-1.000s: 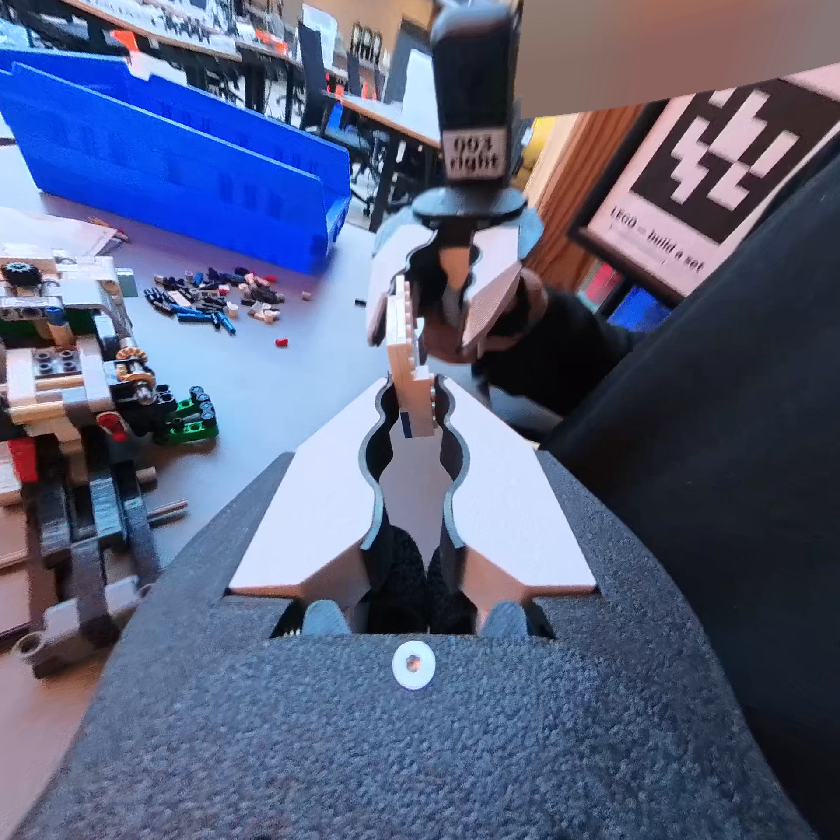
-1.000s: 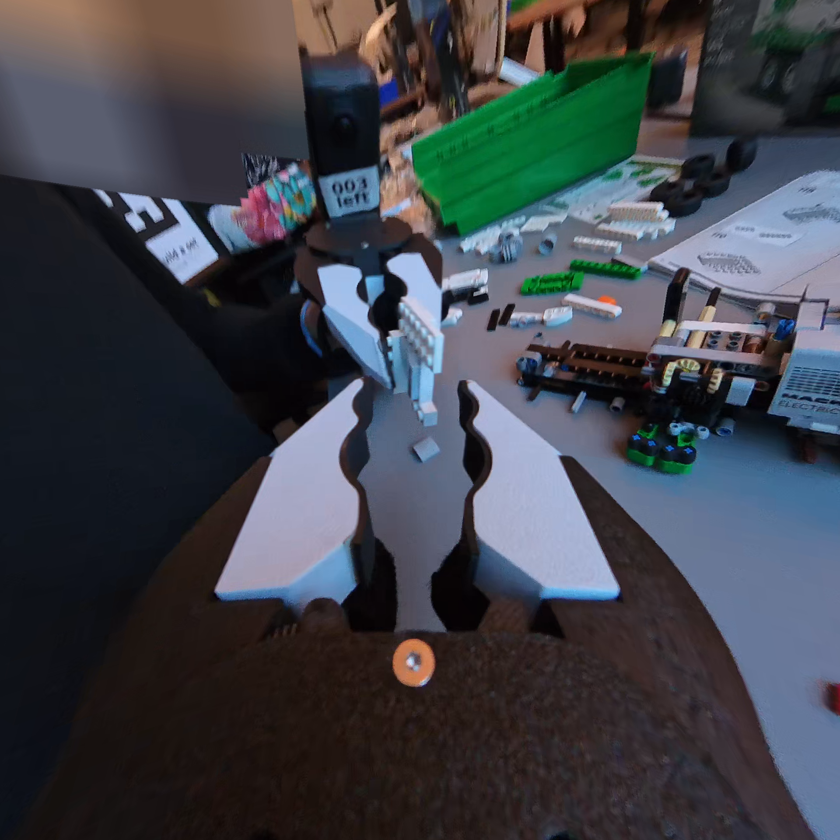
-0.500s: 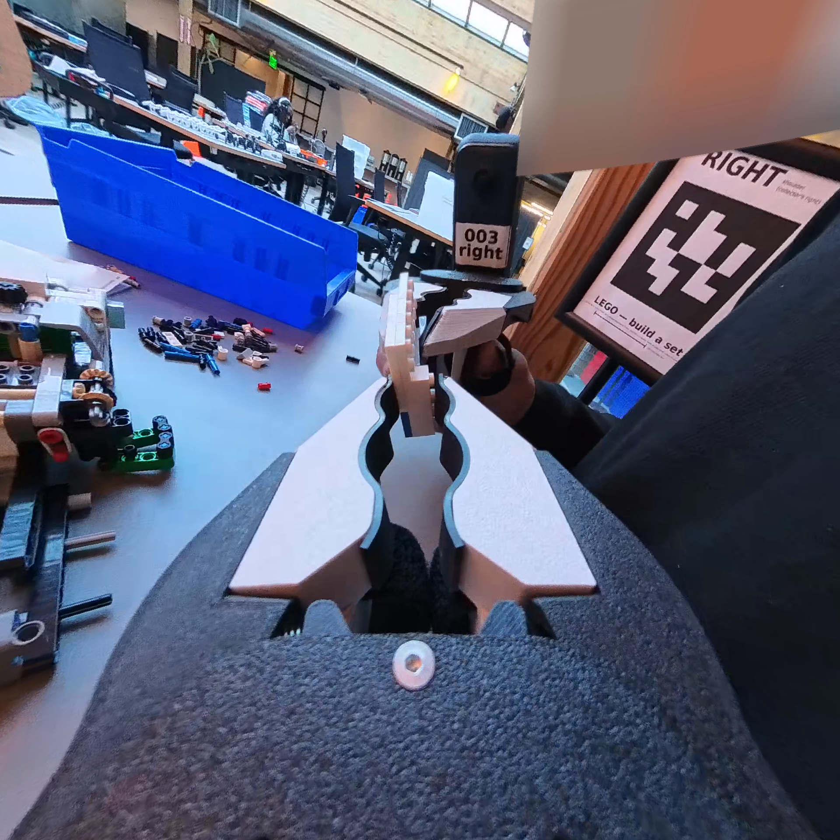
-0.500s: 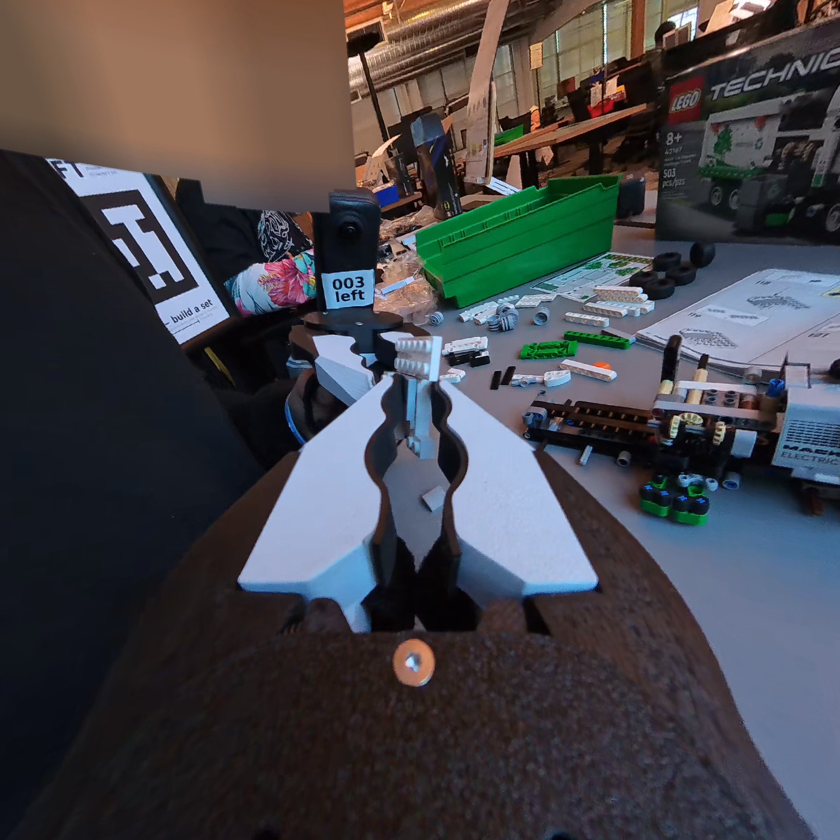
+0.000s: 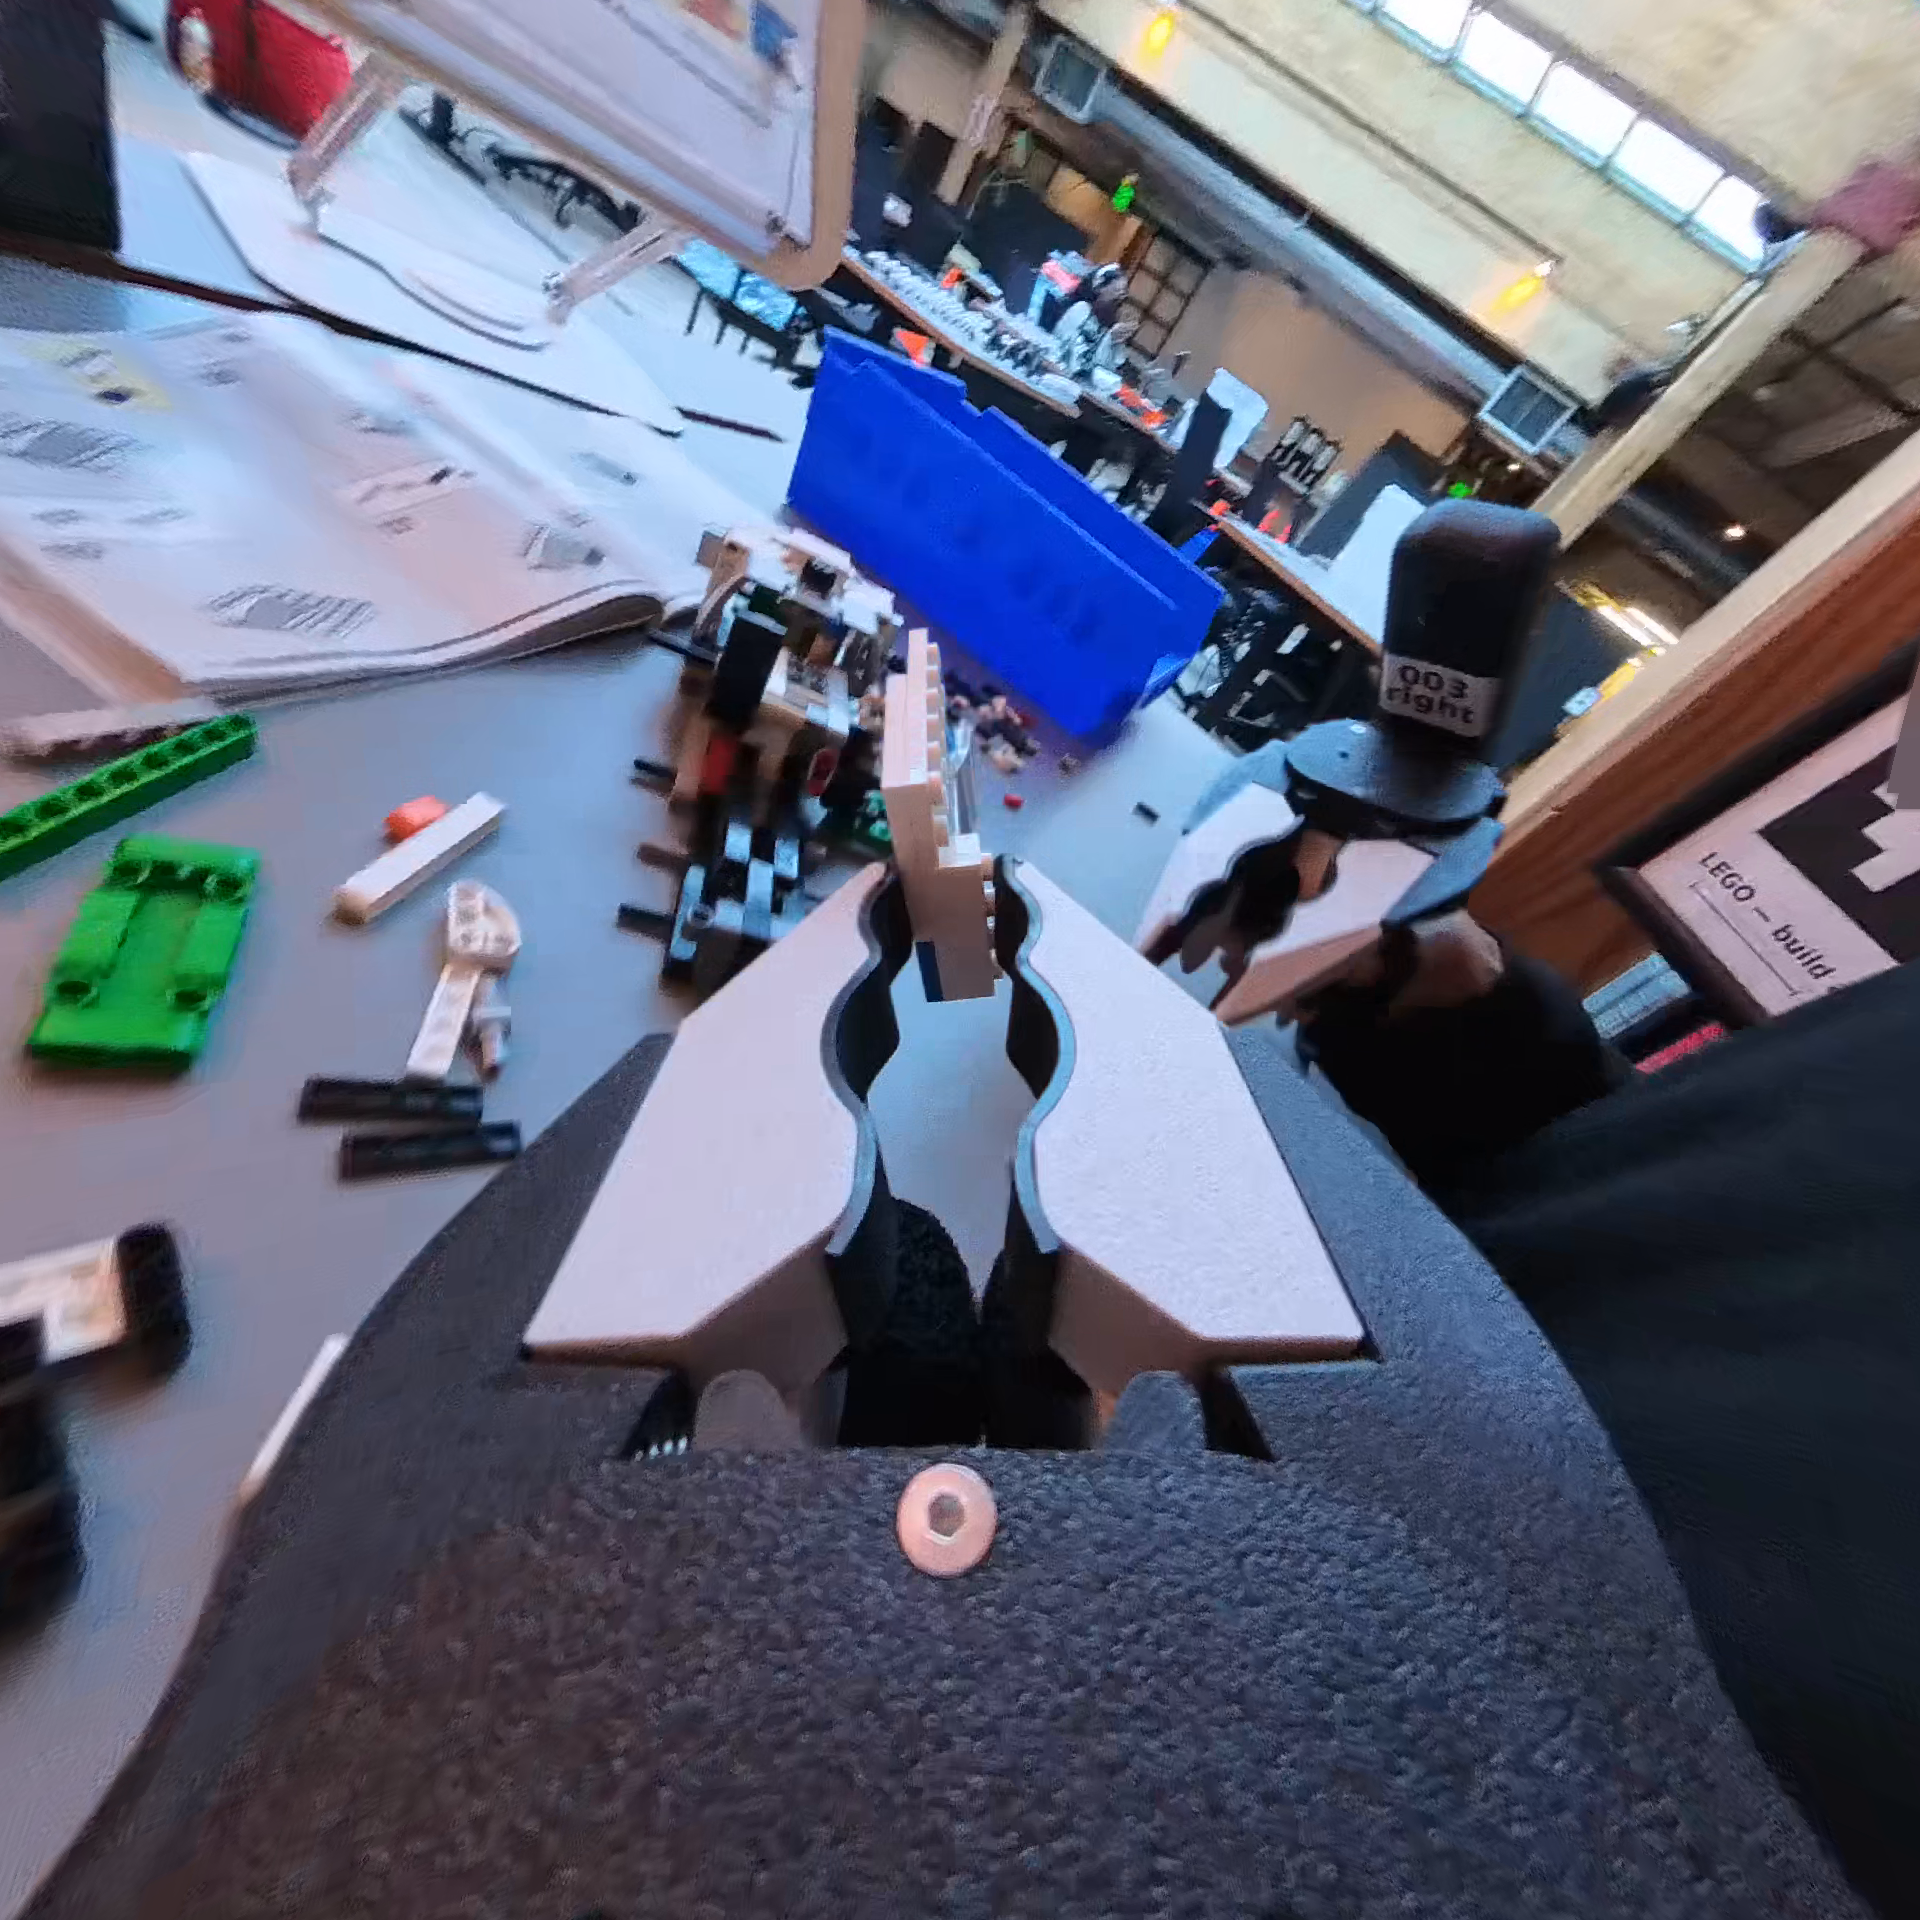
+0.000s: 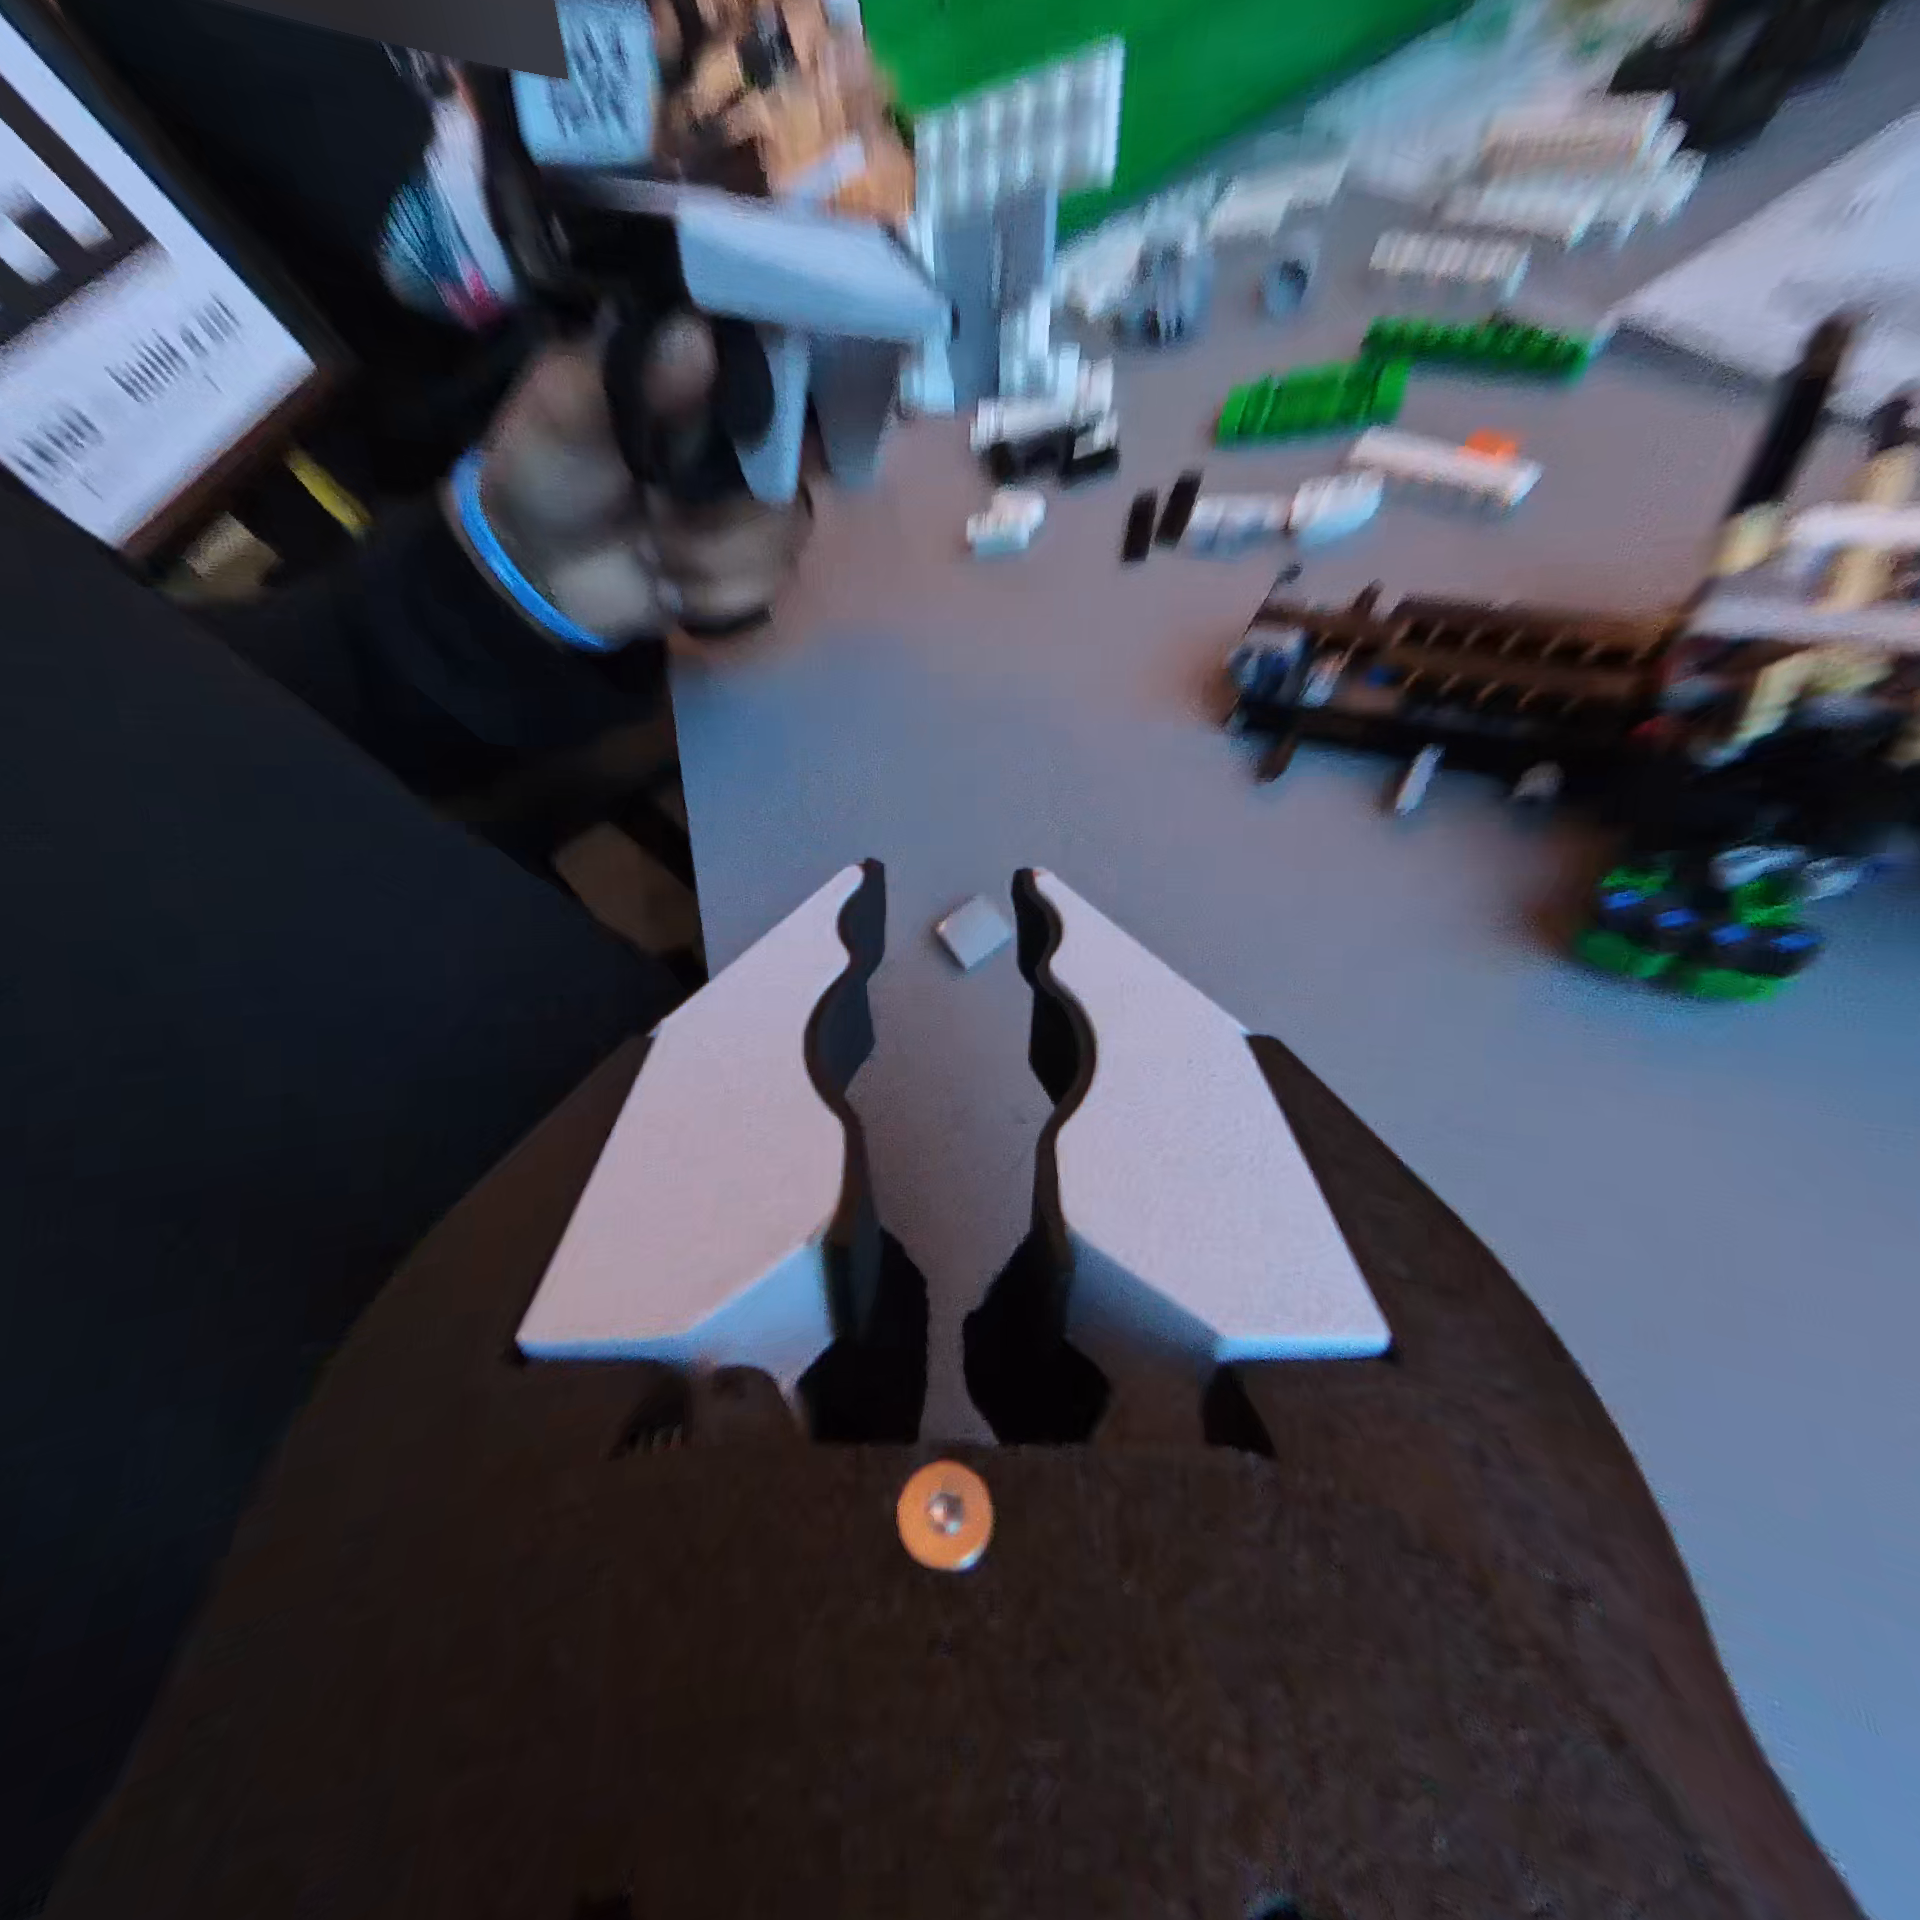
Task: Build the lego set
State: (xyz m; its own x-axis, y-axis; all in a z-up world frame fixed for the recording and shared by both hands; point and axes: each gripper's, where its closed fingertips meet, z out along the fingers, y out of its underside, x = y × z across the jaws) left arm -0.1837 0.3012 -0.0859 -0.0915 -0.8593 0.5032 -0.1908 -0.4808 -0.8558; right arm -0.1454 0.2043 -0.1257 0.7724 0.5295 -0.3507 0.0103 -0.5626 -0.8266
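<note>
My left gripper (image 5: pixel 948 883) is shut on a white plate assembly (image 5: pixel 925 790), held upright above the grey table (image 5: pixel 582 748). The partly built truck chassis (image 5: pixel 779 727) stands just behind it. My right gripper (image 6: pixel 948 883) is open and empty, low over the table near its front edge, and a small pale tile (image 6: pixel 975 932) lies between its tips. The right gripper also shows in the left wrist view (image 5: pixel 1278 914), apart from the plate. The left gripper (image 6: pixel 831 343) and its plate (image 6: pixel 987 260) are blurred in the right wrist view. The chassis (image 6: pixel 1507 675) lies to the right there.
An open instruction booklet (image 5: pixel 260 499) and a blue bin (image 5: pixel 987 561) lie at the back. A green plate (image 5: pixel 145 945), a green beam (image 5: pixel 125 779), a white beam (image 5: pixel 416 857) and black strips (image 5: pixel 405 1122) lie at the left. A green bin (image 6: pixel 1039 104) stands far off. The gap from one gripper's tips to the other's is roughly 12 cm.
The right gripper has let go of the white plate assembly, opened and dropped away toward the table. The left gripper has swung left toward the chassis with the plate still in it.
</note>
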